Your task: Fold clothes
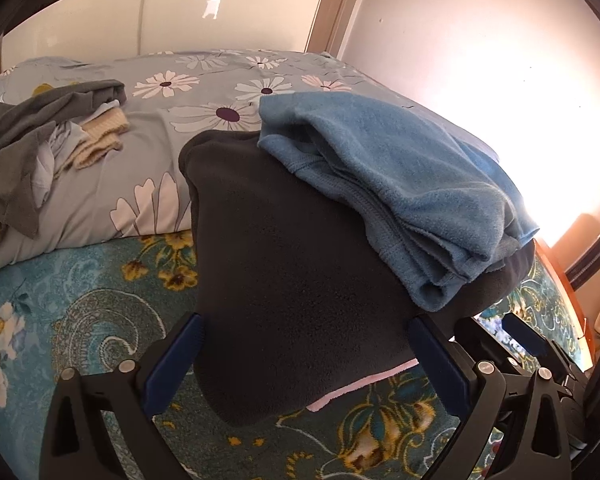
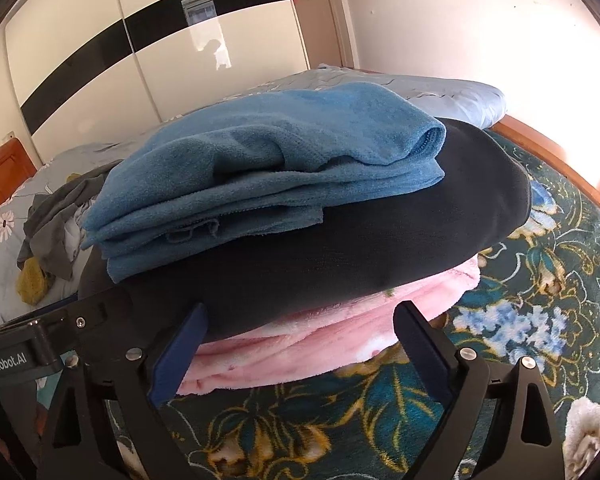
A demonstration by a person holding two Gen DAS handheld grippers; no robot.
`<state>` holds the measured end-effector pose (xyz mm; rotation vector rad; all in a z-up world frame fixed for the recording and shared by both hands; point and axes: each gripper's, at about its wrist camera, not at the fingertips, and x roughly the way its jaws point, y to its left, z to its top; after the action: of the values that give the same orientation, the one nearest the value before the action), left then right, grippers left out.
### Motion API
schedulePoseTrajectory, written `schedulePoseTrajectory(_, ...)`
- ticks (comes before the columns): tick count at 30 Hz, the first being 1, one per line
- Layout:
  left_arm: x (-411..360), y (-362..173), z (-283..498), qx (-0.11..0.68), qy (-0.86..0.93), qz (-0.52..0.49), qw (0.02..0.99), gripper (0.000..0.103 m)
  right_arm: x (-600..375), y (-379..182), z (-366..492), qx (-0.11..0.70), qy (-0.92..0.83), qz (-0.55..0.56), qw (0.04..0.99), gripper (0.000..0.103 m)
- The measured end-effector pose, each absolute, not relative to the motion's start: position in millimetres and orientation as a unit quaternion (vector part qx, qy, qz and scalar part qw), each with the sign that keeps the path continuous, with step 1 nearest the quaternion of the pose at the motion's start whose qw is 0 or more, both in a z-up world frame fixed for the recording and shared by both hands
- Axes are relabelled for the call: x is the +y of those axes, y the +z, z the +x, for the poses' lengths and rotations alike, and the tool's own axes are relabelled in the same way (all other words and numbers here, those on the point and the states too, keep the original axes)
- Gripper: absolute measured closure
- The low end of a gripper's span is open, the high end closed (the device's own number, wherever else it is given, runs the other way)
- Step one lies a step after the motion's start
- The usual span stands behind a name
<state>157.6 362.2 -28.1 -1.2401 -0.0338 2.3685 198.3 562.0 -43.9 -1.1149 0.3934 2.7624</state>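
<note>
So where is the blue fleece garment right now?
The blue fleece garment lies folded on top of the stack, directly on the black garment, which sits over the pink one; in the left wrist view it sits toward the stack's right.

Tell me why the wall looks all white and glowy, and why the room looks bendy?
In the left wrist view, sunlight washes out the wall, hiding detail there. In the right wrist view, glare brightens the wall less, so the blue garment shows clearly. Both views use fisheye lenses, so the wardrobe edges curve.

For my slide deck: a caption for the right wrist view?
Open right gripper faces stacked folded clothes: blue fleece on black garment on pink blanket.
</note>
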Motion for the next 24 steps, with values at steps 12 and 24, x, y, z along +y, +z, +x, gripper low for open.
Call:
schedulePoseTrajectory(12, 358, -44, 165, -0.006, 0.872, -0.442, 0.211, 0.0, 569, -48, 201, 0.12, 0.915, -0.374, 0.089, 0.006)
schedulePoseTrajectory(24, 361, -43, 172, 0.014, 0.889, -0.408, 0.208, 0.0, 567, -51, 199, 0.117, 0.912, -0.381, 0.091, 0.006)
